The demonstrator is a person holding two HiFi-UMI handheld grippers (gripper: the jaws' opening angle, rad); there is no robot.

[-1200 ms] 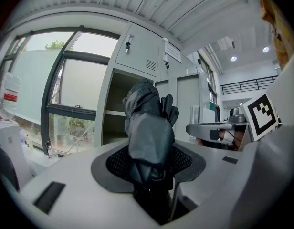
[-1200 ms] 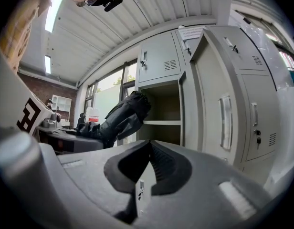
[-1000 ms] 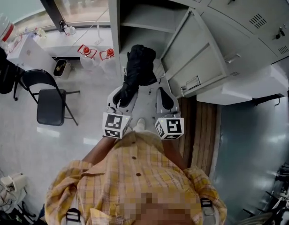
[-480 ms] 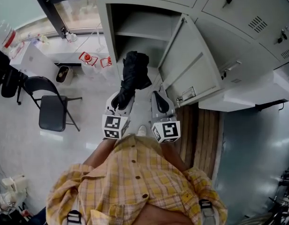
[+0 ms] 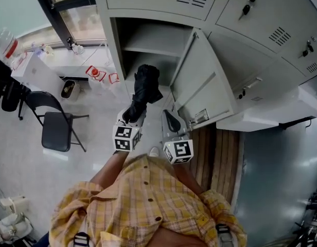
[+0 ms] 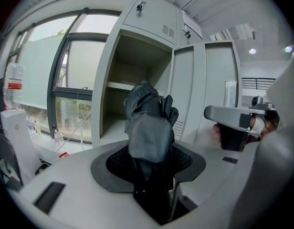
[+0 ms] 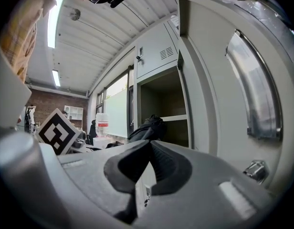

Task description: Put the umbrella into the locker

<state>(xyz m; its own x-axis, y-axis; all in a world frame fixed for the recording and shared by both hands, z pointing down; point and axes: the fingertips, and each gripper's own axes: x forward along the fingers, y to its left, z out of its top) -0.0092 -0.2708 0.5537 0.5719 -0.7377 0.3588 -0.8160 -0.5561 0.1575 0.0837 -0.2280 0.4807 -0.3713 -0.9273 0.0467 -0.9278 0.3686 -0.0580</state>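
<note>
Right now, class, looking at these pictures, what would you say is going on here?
A person in a yellow checked shirt holds a gripper in each hand in front of an open grey locker. The left gripper is clamped on a folded black umbrella, which points at the opening below the shelf but is not yet set down inside. The right gripper is shut and empty, beside the open locker door.

Glossy grey floor (image 5: 24,169); black folding chair (image 5: 55,125) nr window (image 5: 76,19) w/ dark frame. Wood planking (image 5: 223,158) opp. side. Ceiling strip lights (image 7: 53,22); brick wall (image 7: 44,100) far back.
</note>
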